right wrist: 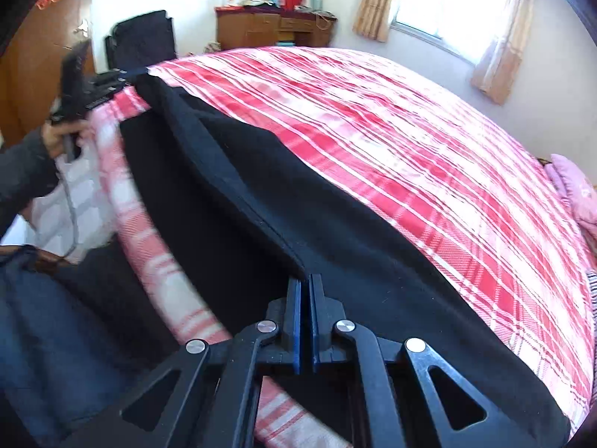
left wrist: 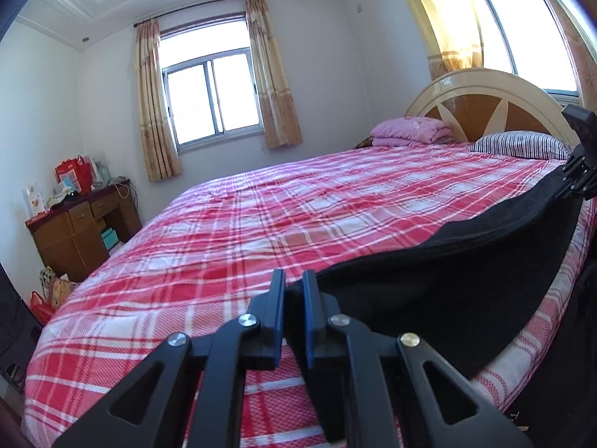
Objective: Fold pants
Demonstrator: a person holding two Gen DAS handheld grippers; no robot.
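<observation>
Left gripper (left wrist: 293, 291) was clamped on one end of the black pants (left wrist: 466, 254); right gripper (right wrist: 306, 291) was pinching the other end at a seam. Pants hung stretched between them over the near edge of the plaid bed (left wrist: 261, 224). Looked soft, light, limp, likely to sag mid-span. Best held at corners or seam.

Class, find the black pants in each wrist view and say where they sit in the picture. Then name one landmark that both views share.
Left wrist view: the black pants stretch across the lower right, from the left hand-held gripper to the right hand-held gripper.
Right wrist view: the pants run diagonally from upper left to bottom centre.
Shared landmark: the wooden desk by the wall.
</observation>
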